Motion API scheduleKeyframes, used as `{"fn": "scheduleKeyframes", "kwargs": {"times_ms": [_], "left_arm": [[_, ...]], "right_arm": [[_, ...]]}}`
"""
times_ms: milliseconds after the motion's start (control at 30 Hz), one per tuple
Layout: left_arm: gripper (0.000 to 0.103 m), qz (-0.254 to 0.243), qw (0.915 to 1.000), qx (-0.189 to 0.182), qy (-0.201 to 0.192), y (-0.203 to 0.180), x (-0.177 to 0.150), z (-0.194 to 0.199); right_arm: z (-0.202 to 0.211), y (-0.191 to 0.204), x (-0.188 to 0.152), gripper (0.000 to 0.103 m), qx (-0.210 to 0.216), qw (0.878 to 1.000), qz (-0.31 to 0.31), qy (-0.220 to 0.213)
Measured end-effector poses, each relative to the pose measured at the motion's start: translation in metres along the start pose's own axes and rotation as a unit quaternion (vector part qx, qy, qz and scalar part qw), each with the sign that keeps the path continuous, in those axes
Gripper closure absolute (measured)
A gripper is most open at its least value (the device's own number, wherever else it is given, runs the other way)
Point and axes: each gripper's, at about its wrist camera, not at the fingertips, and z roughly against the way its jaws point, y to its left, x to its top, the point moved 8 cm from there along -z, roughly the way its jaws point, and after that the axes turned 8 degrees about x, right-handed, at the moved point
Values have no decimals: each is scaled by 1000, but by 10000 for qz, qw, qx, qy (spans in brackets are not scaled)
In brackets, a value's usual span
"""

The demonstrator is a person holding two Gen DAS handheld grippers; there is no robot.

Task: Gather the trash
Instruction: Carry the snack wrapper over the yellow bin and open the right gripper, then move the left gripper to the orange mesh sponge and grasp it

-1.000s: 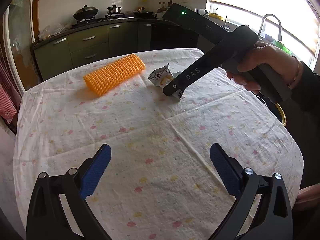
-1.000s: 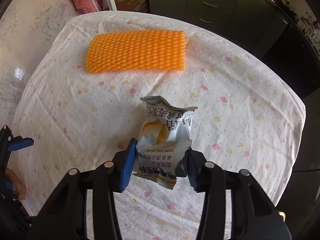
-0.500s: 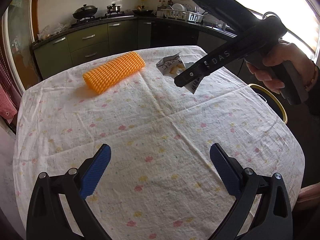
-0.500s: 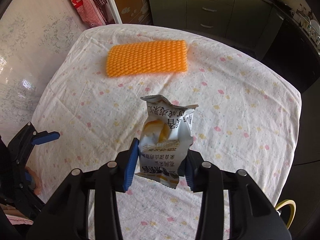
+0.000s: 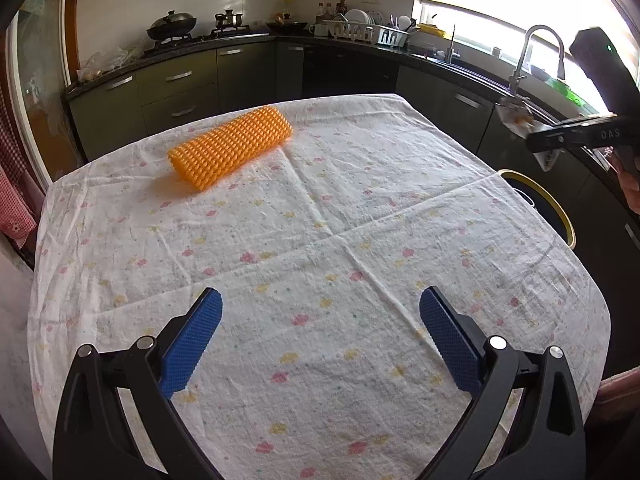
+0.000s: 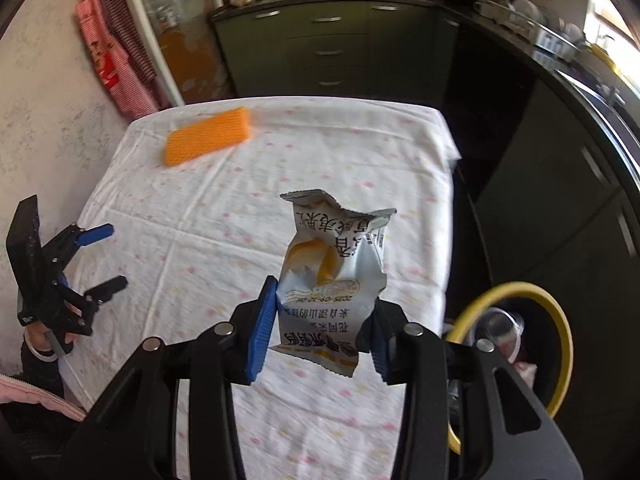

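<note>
The right gripper point(image 6: 320, 328) pinches the snack wrapper point(image 6: 332, 276) above the table's right edge; carry it squarely over the yellow-rimmed bin point(image 6: 560, 328) before letting go. The left gripper point(image 5: 320, 340) hangs spread, empty.

Home kitchen: stove point(image 5: 172, 34), faucet point(image 5: 538, 50), dish rack point(image 5: 366, 32).

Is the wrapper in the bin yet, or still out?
Out. The right gripper holds the wrapper in the air, over the table's edge, beside the bin.
</note>
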Motion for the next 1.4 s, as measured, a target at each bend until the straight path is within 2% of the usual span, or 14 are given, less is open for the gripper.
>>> {"fn": "scheduleKeyframes", "kwargs": {"times_ms": [100, 233, 367, 533, 567, 633, 700, 767, 900, 1133, 1267, 1400], "left_arm": [[5, 45, 10000, -20, -55, 2, 2, 2], [5, 37, 9999, -1, -143, 2, 4, 5], [5, -10, 9999, -14, -157, -1, 4, 5], [5, -83, 9999, 18, -150, -4, 3, 3], [5, -85, 9999, 9, -140, -4, 3, 3], [5, -113, 9999, 17, -126, -5, 2, 2], [5, -150, 9998, 30, -135, -7, 2, 2], [5, -174, 9997, 22, -144, -8, 2, 3], [5, -230, 9997, 4, -124, -12, 1, 2], [5, -496, 9987, -91, -123, -27, -2, 2], [5, -611, 9976, -327, -64, -37, 1, 10], [5, -920, 9943, -538, -7, -36, 14, 26]], "right_arm": [[22, -60, -27, 62, -408, 9969, -658, -150], [34, -133, -64, 62, -921, 9847, -1467, -212], [24, -181, -89, 62, -1135, 9727, -2020, -115], [3, -226, -104, 62, -1274, 9592, -2523, 24], [-2, -232, -104, 61, -1278, 9578, -2575, 39], [-6, -241, -102, 45, -1286, 9543, -2697, -20], [-1, -249, -101, 43, -1525, 9482, -2787, -95], [8, -245, -101, 43, -1643, 9456, -2798, -220], [18, -207, -104, 41, -1511, 9560, -2482, -402], [10, -125, -112, 39, -1041, 9727, -1980, -619], [6, -82, -114, 38, -609, 9799, -1749, -747], [8, -55, -115, 37, -442, 9848, -1473, -808]]}}
